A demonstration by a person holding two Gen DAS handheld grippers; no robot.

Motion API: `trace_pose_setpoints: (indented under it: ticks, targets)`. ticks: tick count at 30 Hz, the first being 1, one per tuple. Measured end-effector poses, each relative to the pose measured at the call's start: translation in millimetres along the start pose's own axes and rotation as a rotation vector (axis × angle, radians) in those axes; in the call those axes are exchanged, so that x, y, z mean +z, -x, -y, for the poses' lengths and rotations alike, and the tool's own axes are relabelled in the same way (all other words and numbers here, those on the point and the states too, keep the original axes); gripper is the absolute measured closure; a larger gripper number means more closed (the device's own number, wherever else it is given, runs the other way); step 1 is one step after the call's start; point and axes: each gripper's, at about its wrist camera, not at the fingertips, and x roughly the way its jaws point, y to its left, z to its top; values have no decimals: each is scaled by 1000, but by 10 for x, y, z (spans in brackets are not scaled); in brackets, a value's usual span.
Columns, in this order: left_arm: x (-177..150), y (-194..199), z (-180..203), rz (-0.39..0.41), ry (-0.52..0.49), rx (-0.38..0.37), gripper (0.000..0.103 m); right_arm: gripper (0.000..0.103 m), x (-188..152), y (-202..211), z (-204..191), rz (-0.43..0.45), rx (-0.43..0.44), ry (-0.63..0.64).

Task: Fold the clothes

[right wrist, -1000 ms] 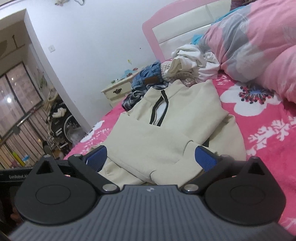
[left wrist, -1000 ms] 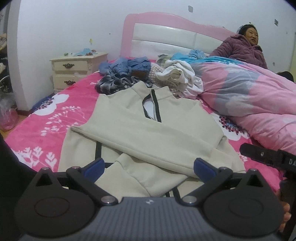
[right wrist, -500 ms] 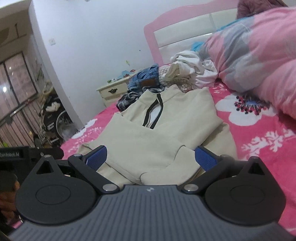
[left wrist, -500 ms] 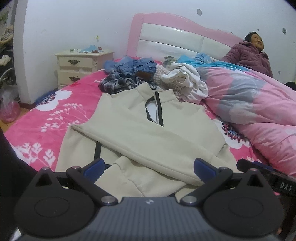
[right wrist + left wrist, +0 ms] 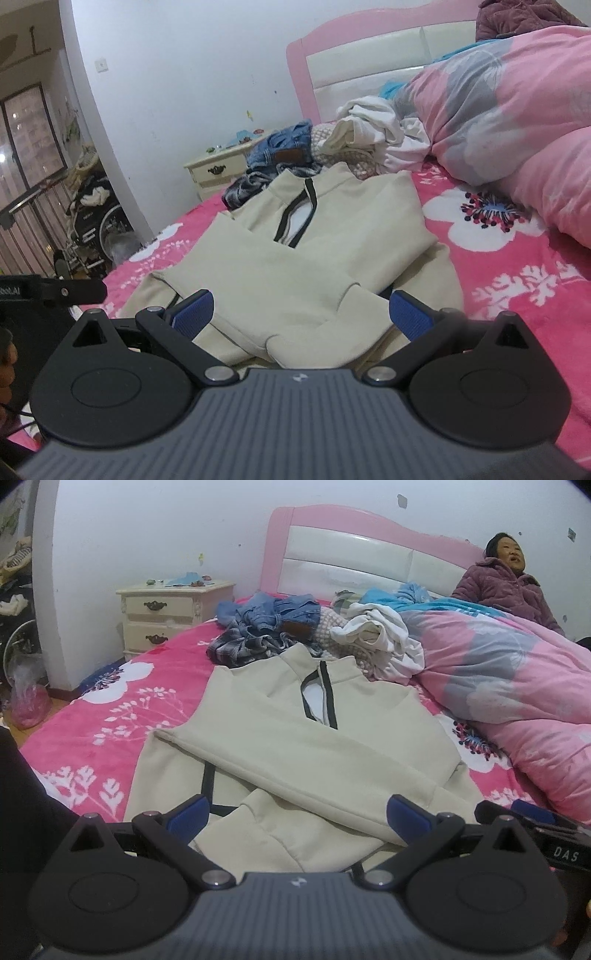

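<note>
1. The left gripper (image 5: 297, 810), low in the left wrist frame, has its blue pads (image 5: 186, 812) spread wide apart with nothing between them. They hang just above the near hem of the cream sweatshirt (image 5: 295, 734), and no contact with the cloth can be made out.
2. The right gripper (image 5: 301, 314), low in the right wrist frame, is equally wide apart and empty. One pad (image 5: 410, 317) sits over the folded-in cuff at lower centre.
3. The cream sweatshirt fills the middle of both frames, lying front up on the pink floral bedspread (image 5: 110, 716). Its zip collar points to the top of the frame, and both sleeves are already laid across the body.
4. So I judge the sleeve folds done. The step in hand looks like the bottom-to-top fold, with both tools lining up on the hem.
5. The next move likely calls for lowering each gripper to a hem corner and closing on the full thickness. The hem would then be carried toward the collar evenly, so the crossed sleeves do not slide out.
6. Farther out, a pile of unfolded clothes (image 5: 280, 627) lies at upper centre. A pink quilt (image 5: 517, 686) lies to the right, with a seated person (image 5: 506, 587) at upper right.
</note>
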Motion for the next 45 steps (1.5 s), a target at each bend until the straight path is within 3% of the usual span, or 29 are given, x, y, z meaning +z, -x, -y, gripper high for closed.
trace_pose_setpoints:
  ticks: [17, 45]
  targets:
    - [-13, -9, -130, -17, 72, 31, 0, 1, -10, -26, 60, -28, -33, -24]
    - [-27, -6, -208, -32, 108, 77, 0, 1, 4, -28, 51, -25, -19, 1]
